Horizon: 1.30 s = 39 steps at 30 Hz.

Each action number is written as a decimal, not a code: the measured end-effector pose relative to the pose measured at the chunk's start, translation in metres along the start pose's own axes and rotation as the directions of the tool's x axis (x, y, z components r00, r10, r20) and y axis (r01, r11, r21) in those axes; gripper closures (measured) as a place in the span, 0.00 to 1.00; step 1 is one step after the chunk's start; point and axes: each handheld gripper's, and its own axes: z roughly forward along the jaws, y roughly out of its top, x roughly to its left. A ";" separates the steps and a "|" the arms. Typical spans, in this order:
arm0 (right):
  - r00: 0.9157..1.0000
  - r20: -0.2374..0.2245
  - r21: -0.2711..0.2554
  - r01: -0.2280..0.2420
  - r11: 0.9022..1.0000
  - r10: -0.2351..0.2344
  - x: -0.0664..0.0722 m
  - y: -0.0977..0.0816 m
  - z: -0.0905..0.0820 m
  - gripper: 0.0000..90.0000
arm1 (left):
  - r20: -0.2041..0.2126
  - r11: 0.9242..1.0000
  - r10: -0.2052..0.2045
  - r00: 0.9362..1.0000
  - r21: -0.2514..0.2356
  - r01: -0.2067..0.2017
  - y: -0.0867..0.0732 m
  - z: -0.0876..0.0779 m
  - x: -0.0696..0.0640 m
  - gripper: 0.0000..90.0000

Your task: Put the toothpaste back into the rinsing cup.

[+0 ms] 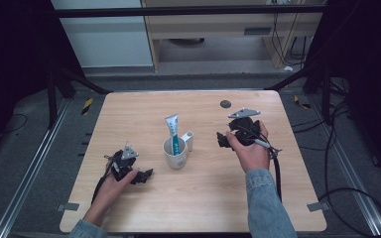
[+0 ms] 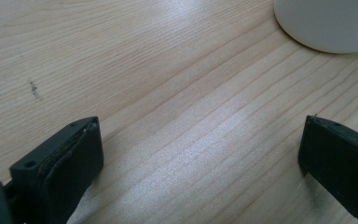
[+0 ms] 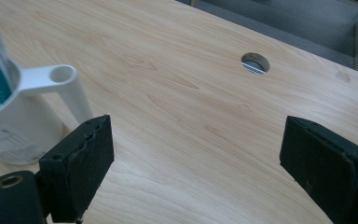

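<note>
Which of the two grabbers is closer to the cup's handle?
The right gripper. The white cup turns its handle toward that side, while the left gripper sits by the cup's plain side.

High view is looking down on the table (image 1: 203, 198); both gripper views are skimming it close, sharing the cup (image 1: 175, 154).

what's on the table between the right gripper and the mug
Nothing: bare wood separates the right gripper from the mug in the high view.
</note>
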 end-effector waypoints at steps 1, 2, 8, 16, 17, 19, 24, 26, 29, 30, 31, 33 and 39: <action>1.000 0.005 0.005 0.002 1.000 -0.002 -0.004 -0.002 0.000 0.11 | 0.000 1.000 0.000 1.000 0.000 0.000 0.000 0.000 0.000 0.00; 1.000 0.021 0.017 -0.005 1.000 0.004 -0.012 -0.006 0.001 0.12 | 0.000 1.000 0.000 1.000 0.000 0.000 0.000 0.000 0.000 0.00; 0.999 0.050 0.042 -0.015 0.999 0.012 -0.030 -0.019 0.005 0.12 | 0.000 1.000 0.004 1.000 0.003 -0.004 0.000 0.000 0.000 0.00; 0.996 0.075 0.071 -0.050 0.996 0.045 -0.045 -0.040 0.013 0.12 | 0.001 1.000 0.005 1.000 0.002 -0.005 0.000 0.000 0.000 0.00; 0.996 0.079 0.072 -0.054 0.996 0.049 -0.047 -0.043 0.014 0.12 | 0.001 1.000 0.004 1.000 0.002 -0.004 0.000 0.000 0.000 0.00; 0.995 0.082 0.077 -0.061 0.995 0.054 -0.048 -0.046 0.015 0.12 | 0.001 1.000 0.004 1.000 0.002 -0.004 0.000 0.000 0.000 0.00; 0.993 0.081 0.090 -0.088 0.992 0.081 -0.052 -0.058 0.022 0.12 | 0.001 1.000 0.004 1.000 0.002 -0.004 0.000 0.000 0.000 0.00; 0.991 0.083 0.099 -0.110 0.989 0.102 -0.054 -0.068 0.027 0.12 | 0.001 1.000 0.004 1.000 0.002 -0.004 0.000 0.000 0.000 0.00; 0.989 0.084 0.105 -0.134 0.985 0.125 -0.056 -0.078 0.033 0.12 | 0.001 1.000 0.004 1.000 0.002 -0.004 0.000 0.000 0.000 0.00; 0.987 0.086 0.104 -0.144 0.984 0.136 -0.057 -0.081 0.034 0.12 | 0.001 1.000 0.004 1.000 0.002 -0.004 0.000 0.000 0.000 0.00; 0.986 0.088 0.104 -0.154 0.983 0.145 -0.058 -0.085 0.035 0.12 | 0.001 1.000 0.004 1.000 0.002 -0.004 0.000 0.000 0.000 0.00; 0.982 0.091 0.107 -0.176 0.979 0.167 -0.061 -0.090 0.037 0.12 | 0.001 1.000 0.004 1.000 0.002 -0.004 0.000 0.000 0.000 0.00; 0.971 0.105 0.113 -0.226 0.968 0.214 -0.066 -0.104 0.041 0.13 | 0.001 1.000 0.004 1.000 0.002 -0.004 0.000 0.000 0.000 0.00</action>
